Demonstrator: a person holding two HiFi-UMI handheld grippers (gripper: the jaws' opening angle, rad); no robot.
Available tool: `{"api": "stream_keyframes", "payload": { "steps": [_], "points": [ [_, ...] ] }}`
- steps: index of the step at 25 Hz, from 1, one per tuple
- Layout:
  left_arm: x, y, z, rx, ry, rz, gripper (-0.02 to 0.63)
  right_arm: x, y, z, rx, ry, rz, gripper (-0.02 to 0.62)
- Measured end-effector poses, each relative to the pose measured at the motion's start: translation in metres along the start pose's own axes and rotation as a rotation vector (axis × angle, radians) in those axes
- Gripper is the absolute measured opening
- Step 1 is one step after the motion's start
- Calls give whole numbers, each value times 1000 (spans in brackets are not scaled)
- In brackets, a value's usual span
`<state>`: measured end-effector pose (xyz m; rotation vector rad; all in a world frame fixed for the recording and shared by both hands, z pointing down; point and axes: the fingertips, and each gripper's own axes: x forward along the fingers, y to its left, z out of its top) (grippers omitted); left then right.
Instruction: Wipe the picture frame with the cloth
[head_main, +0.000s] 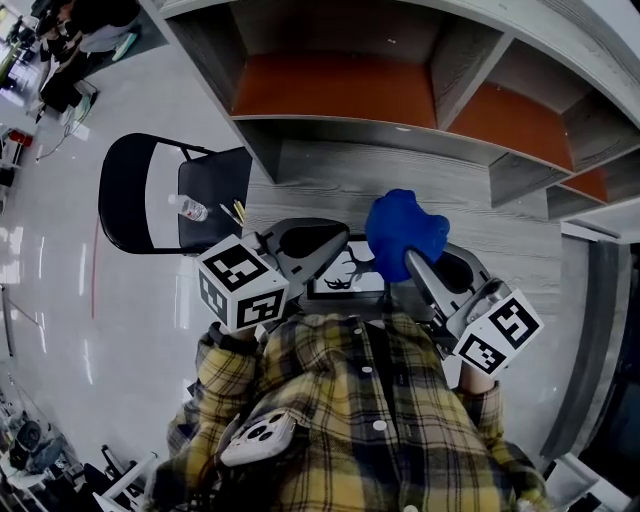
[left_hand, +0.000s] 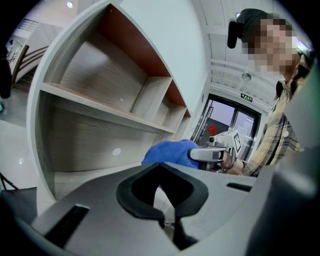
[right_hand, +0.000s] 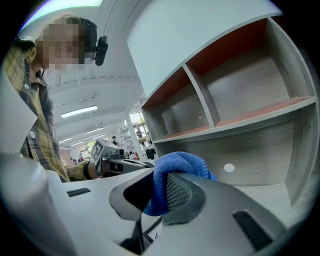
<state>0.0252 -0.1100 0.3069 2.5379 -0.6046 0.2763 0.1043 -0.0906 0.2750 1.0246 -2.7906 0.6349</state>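
The picture frame (head_main: 347, 282), black-edged with a white print and a dark figure on it, sits low between my two grippers, close to the person's plaid shirt. My right gripper (head_main: 412, 258) is shut on a blue cloth (head_main: 402, 226), which bulges out above its jaws over the frame's right side. In the right gripper view the cloth (right_hand: 181, 163) is pinched against the ribbed pad, and a bit of the frame (right_hand: 150, 233) shows below. My left gripper (head_main: 338, 240) rests at the frame's upper left with its jaws shut (left_hand: 167, 220). I cannot tell whether they pinch the frame's edge.
A grey shelf unit (head_main: 330, 90) with orange-backed compartments rises just behind the grey wood tabletop (head_main: 330, 185). A black folding chair (head_main: 150, 195) at the left carries a small bottle (head_main: 188, 208) and pens (head_main: 238, 211).
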Motion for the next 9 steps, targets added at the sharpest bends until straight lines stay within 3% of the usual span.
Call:
{"api": "stream_keyframes", "payload": {
  "steps": [9],
  "points": [
    [-8, 0, 1, -8, -6, -3, 6, 0, 7, -1, 5, 6, 1, 49]
  ]
}}
